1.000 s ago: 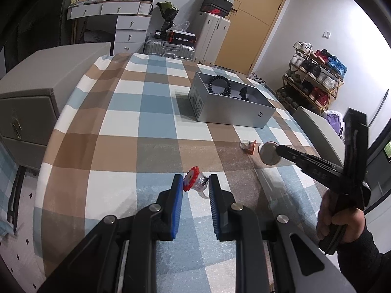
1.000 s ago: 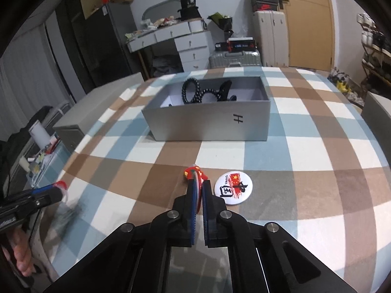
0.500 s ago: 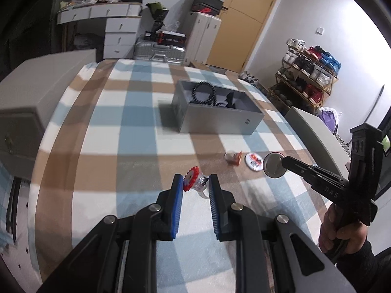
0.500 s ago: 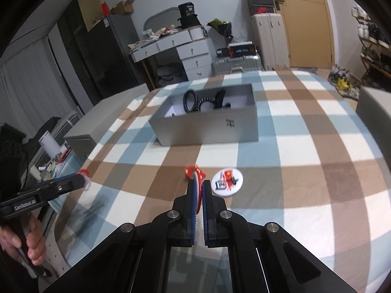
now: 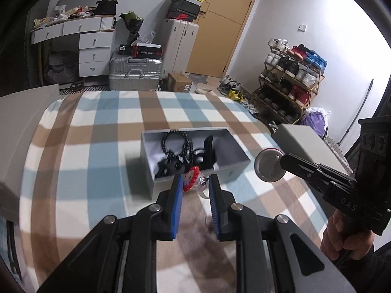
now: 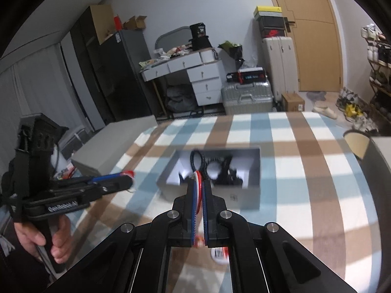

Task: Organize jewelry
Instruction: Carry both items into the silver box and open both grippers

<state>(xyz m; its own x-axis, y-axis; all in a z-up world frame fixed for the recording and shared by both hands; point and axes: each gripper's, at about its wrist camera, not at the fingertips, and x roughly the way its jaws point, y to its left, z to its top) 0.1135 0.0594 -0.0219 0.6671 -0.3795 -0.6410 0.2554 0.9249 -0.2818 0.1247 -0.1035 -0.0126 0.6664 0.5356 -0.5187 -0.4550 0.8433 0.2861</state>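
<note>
My left gripper (image 5: 195,183) is shut on a red-and-white trinket (image 5: 193,182) with a clear part, held in the air just short of the grey open box (image 5: 229,171). The box (image 6: 244,195) holds black bead bracelets (image 5: 177,145) and other dark jewelry. My right gripper (image 6: 199,185) is shut on a round pin badge (image 6: 198,188), seen edge-on in its own view and from the back in the left wrist view (image 5: 270,166). It hovers at the box's near wall. Another white and red badge (image 6: 220,252) lies on the cloth below.
The table has a blue, brown and white checked cloth (image 5: 97,146). A grey cabinet (image 5: 19,122) stands at its left and another grey piece (image 5: 308,144) at its right. Suitcases, a desk and a shoe rack stand beyond.
Both grippers have risen from the cloth and moved forward to the box, each carrying its item. One badge stays on the cloth behind the right gripper.
</note>
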